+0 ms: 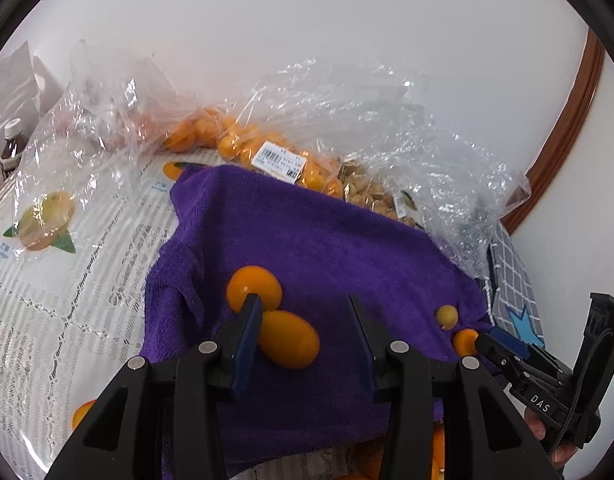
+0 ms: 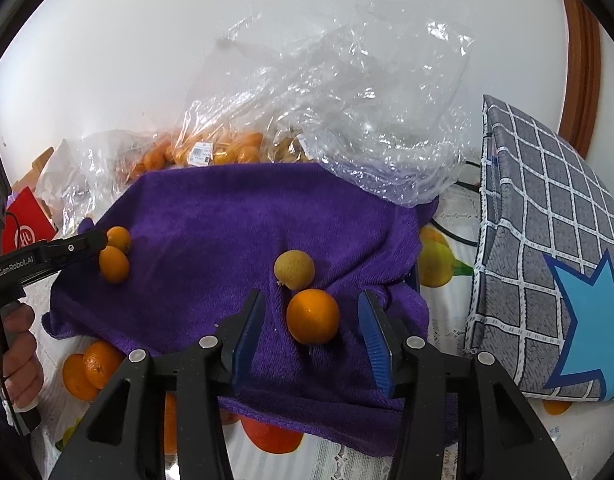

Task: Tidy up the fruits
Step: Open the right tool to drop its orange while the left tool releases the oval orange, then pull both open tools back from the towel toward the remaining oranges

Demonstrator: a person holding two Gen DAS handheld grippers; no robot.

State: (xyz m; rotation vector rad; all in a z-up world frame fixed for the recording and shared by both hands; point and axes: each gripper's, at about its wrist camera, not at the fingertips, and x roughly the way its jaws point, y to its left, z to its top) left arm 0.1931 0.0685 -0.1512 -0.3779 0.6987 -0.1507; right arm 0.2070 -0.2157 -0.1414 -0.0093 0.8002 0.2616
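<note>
At lower centre of the left wrist view, the left gripper (image 1: 303,308) stands wide open over a purple towel (image 1: 307,232), empty, two kumquats (image 1: 289,344) beside its left finger. The right wrist view alone shows the right gripper (image 2: 311,300), open around an untouched orange (image 2: 313,315), a pale fruit (image 2: 294,270) just above, and a checked box (image 2: 547,260) at right.

white wall (image 1: 307,32), brown wooden trim (image 1: 563,128)
</note>
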